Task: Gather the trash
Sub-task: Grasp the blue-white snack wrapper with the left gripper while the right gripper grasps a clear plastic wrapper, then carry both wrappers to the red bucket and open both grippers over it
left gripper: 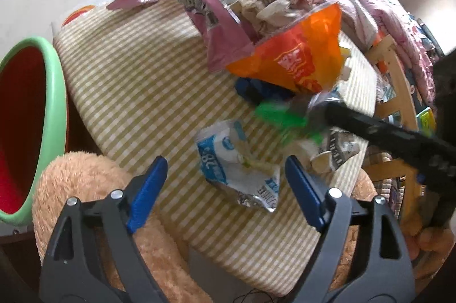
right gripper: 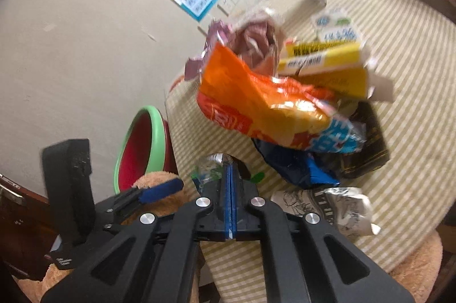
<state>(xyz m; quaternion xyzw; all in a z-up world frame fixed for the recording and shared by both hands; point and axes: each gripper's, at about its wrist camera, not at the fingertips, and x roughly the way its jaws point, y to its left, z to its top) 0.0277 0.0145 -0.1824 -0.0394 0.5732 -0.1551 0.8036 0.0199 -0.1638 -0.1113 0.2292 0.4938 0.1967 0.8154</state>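
A green and clear wrapper (right gripper: 211, 174) sits low in the centre of the right wrist view, pinched between the pressed-together jaws of the right gripper (right gripper: 230, 174). Its print is too blurred to read. The left gripper (left gripper: 225, 174) hangs with jaws spread above a blue and white wrapper (left gripper: 236, 166) reading "28" on the striped bench (left gripper: 136, 75). An orange bag (left gripper: 296, 60) lies above centre; a green-rimmed bin (left gripper: 54, 103) stands at far left.

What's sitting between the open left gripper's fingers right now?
In the left wrist view, a crumpled blue-and-white wrapper lies on the striped tablecloth between the left gripper's fingers, ungrasped.
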